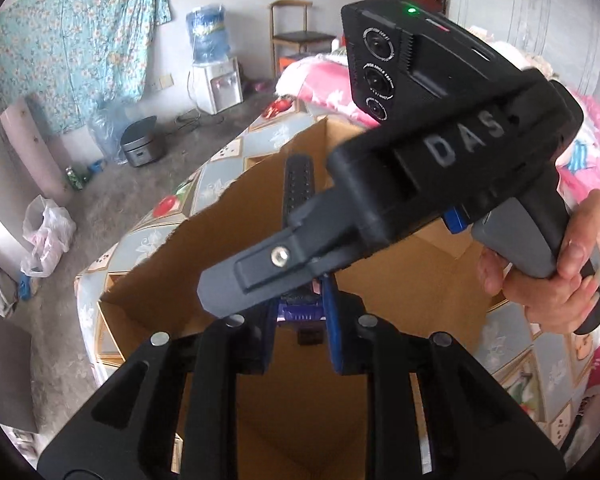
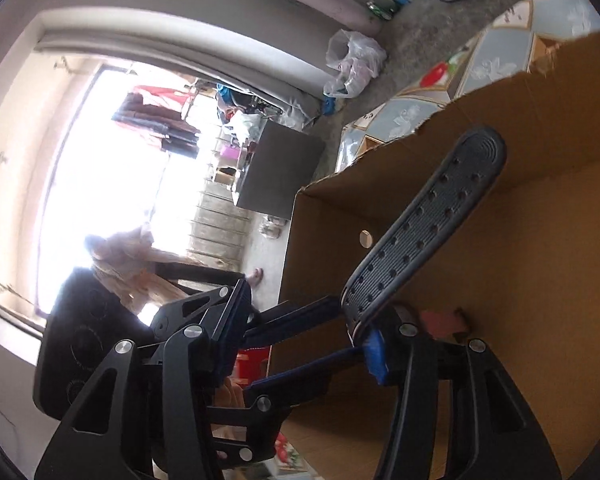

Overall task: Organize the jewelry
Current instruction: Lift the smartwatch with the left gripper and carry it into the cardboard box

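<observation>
No jewelry shows clearly. There is only a small pink item [image 2: 440,316], half hidden at 4 o'clock inside the open brown cardboard box [image 1: 400,280] on the tile-patterned counter [image 1: 228,156]. Right gripper [image 1: 260,232] fingers are spread; left gripper [image 1: 302,344] fingers, at 6 o'clock, are parted. Expect light, slippery, tangle-prone pieces — pinch at a clasp.

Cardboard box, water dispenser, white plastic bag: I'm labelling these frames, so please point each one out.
cardboard box [image 1: 400,280], left wrist view, on its inner far wall.
water dispenser [image 1: 216,86], left wrist view, on the white body below the blue bottle.
white plastic bag [image 2: 352,64], right wrist view, on the bag's crumpled middle.
</observation>
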Action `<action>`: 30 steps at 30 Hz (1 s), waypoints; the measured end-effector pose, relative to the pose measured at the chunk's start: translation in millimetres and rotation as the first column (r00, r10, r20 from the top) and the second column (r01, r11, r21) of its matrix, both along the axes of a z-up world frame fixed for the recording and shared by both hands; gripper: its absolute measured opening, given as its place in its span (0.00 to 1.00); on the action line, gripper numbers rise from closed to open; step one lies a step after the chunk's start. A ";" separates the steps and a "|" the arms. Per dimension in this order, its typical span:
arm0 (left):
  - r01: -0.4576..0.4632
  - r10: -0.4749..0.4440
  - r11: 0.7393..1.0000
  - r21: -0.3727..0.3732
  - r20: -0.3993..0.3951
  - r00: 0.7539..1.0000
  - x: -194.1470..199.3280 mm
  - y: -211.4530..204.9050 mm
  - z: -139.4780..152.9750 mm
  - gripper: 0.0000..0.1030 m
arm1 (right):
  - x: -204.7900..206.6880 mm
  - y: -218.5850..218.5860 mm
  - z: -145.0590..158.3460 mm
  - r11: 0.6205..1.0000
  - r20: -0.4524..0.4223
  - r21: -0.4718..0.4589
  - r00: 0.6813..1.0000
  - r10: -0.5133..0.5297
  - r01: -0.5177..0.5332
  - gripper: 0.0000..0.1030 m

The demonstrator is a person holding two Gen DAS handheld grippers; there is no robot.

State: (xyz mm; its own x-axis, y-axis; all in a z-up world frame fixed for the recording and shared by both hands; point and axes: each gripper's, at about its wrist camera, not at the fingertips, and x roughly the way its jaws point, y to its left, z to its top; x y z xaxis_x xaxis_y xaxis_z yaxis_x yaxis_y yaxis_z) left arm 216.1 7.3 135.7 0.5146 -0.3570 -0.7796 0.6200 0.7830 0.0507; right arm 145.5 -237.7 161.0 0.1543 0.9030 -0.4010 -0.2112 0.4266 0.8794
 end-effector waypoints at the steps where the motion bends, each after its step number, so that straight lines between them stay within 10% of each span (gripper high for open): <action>1: -0.002 0.002 1.000 0.018 0.000 1.000 0.3 -1.0 0.0 0.20 | 5.8 3.2 -3.5 1.000 -0.024 0.020 1.000 0.002 -0.001 0.49; 12: -0.005 0.011 0.974 0.228 -0.026 1.000 30.1 10.7 13.8 0.20 | 43.9 32.1 -9.9 0.992 -0.103 0.123 0.995 -0.005 0.017 0.49; 21: 0.093 -0.062 0.975 0.203 -0.154 0.986 51.1 -34.7 -35.9 0.19 | 47.4 -12.2 -54.4 0.988 -0.187 -0.128 0.977 -0.105 0.082 0.50; 30: 0.142 -0.078 0.950 0.277 -0.231 0.970 36.6 -51.5 -41.4 0.20 | 53.0 -12.5 -76.3 0.920 -0.259 -0.391 0.958 -0.124 0.013 0.72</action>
